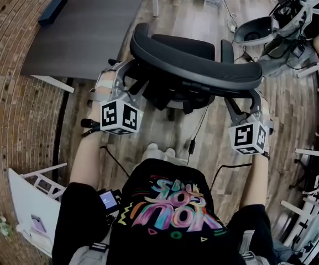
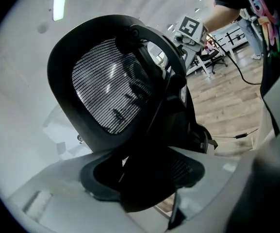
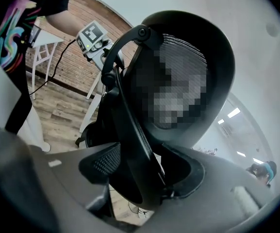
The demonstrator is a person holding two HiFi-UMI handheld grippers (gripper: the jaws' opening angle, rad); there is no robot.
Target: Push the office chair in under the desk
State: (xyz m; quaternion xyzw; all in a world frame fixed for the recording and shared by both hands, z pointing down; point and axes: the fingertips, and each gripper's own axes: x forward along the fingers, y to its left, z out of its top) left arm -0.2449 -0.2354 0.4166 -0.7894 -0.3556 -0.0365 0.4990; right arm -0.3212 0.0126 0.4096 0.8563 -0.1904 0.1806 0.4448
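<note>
Since the office chair (image 1: 195, 65) prob. rolls on castors (base is hidden under the seat, so can't confirm), it should travel easily w/ a level shove, though it looks bulky and fairly heavy. The frame is stiff plastic. The mesh back is springy and would give under a push, so the rigid side rails of the backrest are the place to hold, one per side at approx the same height, to stop it swivelling.

That's where both tools are. The left gripper (image 1: 125, 79) has its jaws spread wide and closed round the left rail. In the left gripper view the black rail fills the gap and the pads bear on it. The right gripper (image 1: 243, 105) does likewise on the right rail, jaws wide, pinching the frame. Both point forward and a bit downward, marker cubes toward the person, bare forearms (image 1: 87, 148) stretched out roughly parallel, body square behind the chair.

Chair stands on the wood floor (image 1: 292, 115), seat facing away from the person, not yet under the desk (image 1: 87, 26). The desk lies ahead and to the left, its edge near the chair's left side, so the push likely needs a leftward bias. A thin cable (image 1: 200, 120) trails below the seat and could snag a wheel.
</note>
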